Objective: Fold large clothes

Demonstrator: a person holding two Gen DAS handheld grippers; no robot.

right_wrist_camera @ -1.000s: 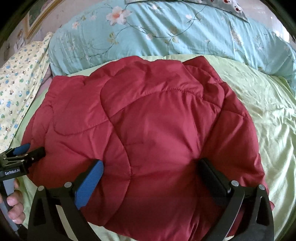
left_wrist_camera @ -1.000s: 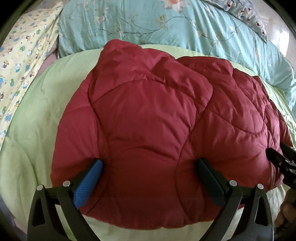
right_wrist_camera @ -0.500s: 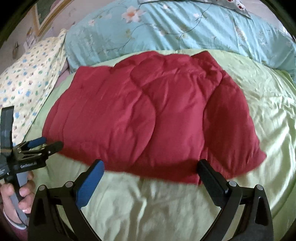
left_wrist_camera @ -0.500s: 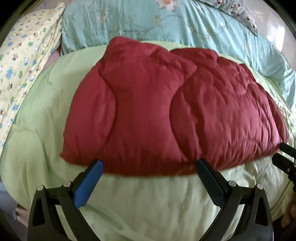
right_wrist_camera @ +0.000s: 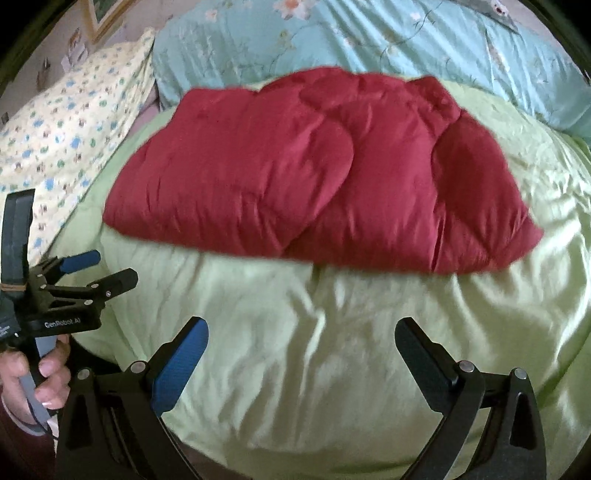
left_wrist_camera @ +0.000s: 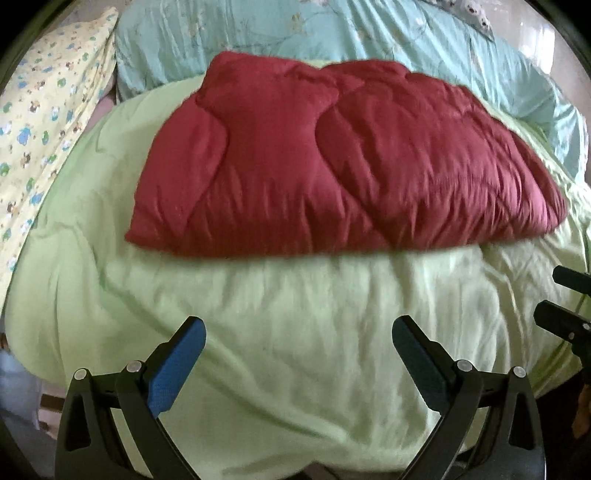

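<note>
White lettering "GenRobot.AI" reads on the body of the left hand-held gripper (right_wrist_camera: 99,267), seen at the left edge of the right wrist view; a hand (right_wrist_camera: 35,373) grips its grey handle. No other writing legible.

Left hand-held gripper: fingers spread wide, nothing between them. Right hand-held gripper (right_wrist_camera: 301,345): also spread, empty, 1 blue pad and 1 dark pad.

Red quilted jacket (left_wrist_camera: 332,162) lies folded, ahead of both hand-held grippers and apart from them, on a pale green bed cover (left_wrist_camera: 295,332). A strip of bare cover sits between fingertips and jacket.

Beyond the jacket: teal floral duvet (right_wrist_camera: 369,40). Ahead-left: yellow printed pillow (left_wrist_camera: 40,110). Picture frame (right_wrist_camera: 105,13) on wall, upper left. Frames slightly blurred.
</note>
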